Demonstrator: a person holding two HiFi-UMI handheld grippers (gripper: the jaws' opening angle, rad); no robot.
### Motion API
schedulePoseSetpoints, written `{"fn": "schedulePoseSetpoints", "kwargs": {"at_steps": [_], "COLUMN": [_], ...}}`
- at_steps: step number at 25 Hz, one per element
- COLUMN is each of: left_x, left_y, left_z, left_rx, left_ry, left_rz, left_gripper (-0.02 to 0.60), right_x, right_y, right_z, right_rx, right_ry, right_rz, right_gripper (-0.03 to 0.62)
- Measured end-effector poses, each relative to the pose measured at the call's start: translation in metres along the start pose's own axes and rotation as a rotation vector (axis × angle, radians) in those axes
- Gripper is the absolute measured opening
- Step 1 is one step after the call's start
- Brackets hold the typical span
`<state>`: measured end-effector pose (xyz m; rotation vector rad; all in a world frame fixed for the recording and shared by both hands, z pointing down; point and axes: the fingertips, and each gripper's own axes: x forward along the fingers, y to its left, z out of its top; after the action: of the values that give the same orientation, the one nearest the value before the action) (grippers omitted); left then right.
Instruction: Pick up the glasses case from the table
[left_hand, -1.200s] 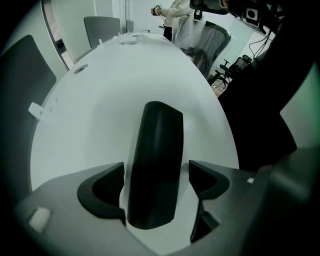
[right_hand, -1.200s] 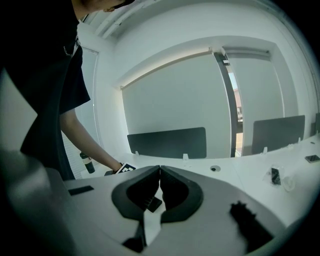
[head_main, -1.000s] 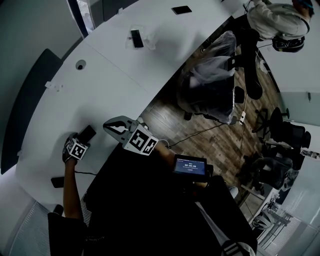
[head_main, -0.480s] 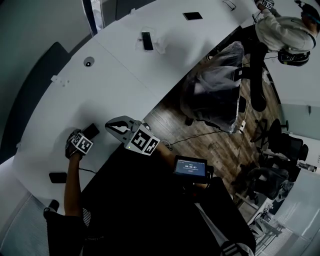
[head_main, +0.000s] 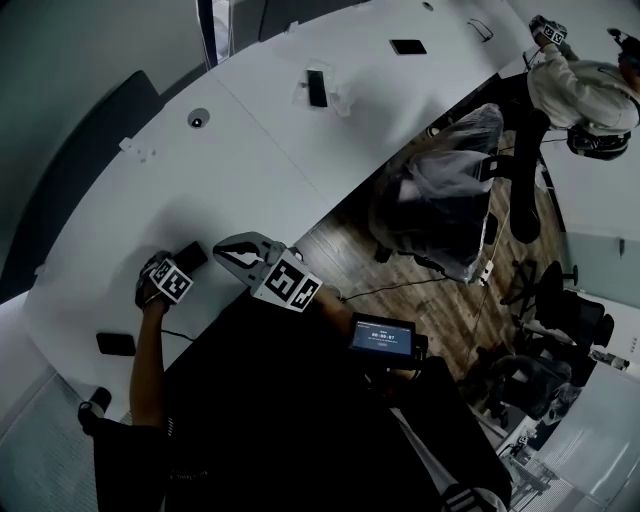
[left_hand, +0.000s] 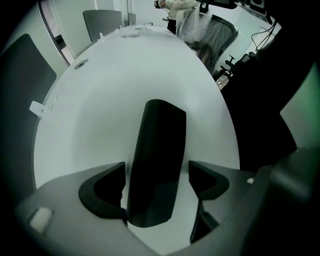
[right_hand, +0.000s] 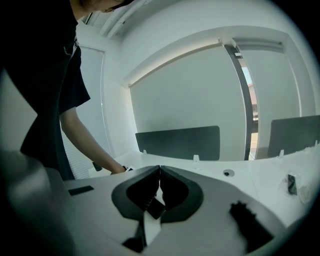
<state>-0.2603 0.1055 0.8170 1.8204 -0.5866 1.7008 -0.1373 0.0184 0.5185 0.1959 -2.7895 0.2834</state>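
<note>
The glasses case (left_hand: 157, 160) is a long dark oblong that lies flat on the white table (left_hand: 125, 85). In the head view the glasses case (head_main: 191, 256) shows near the table's front left edge. My left gripper (left_hand: 156, 186) is open, with one jaw on each side of the case's near end; a narrow gap shows at the right jaw. In the head view the left gripper (head_main: 163, 281) sits just behind the case. My right gripper (right_hand: 159, 172) is shut on nothing and hangs in the air above the table edge. The right gripper (head_main: 222, 250) is beside the left one.
A dark phone (head_main: 116, 343) lies near the table's front corner. Another phone on a clear stand (head_main: 318, 87) and a dark flat item (head_main: 408, 46) lie far up the table. A plastic-covered chair (head_main: 450, 185) and another person (head_main: 585, 80) are to the right.
The head view has drifted, so the table sits lower and further right in frame. My left gripper stays at the case's near end, a touch closer. The right gripper has hardly moved.
</note>
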Motion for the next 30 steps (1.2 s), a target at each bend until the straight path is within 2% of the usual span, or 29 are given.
{"fn": "schedulePoseSetpoints", "kwargs": {"at_steps": [3,6,16,22,30], "left_x": [-0.001,-0.005,-0.007,-0.014,-0.047], "left_y": [-0.004,-0.014,-0.018,-0.018,-0.029], "left_z": [-0.001,-0.002,-0.002,-0.006,0.024], "left_rx": [-0.001,-0.016,-0.049,-0.172,-0.385], "left_ry": [-0.018,-0.051,-0.095,-0.177,-0.389], "left_rz": [0.018,0.034,0.083,0.077,0.005], "left_gripper": [0.370,0.294,0.287,0.284,0.281], "right_x": [0.004,0.003,-0.004,-0.007,-0.009], "right_y": [0.004,0.007,0.007,0.007,0.010], "right_z": [0.002,0.004,0.004,0.005,0.000], "right_rx": [-0.005,-0.004,0.003,0.005,0.009], "right_ry": [-0.007,-0.013,-0.021,-0.020,-0.012], "right_rz": [0.008,0.011,0.001,-0.005,0.000], "right_gripper": [0.008,0.008,0.008,0.008,0.008]}}
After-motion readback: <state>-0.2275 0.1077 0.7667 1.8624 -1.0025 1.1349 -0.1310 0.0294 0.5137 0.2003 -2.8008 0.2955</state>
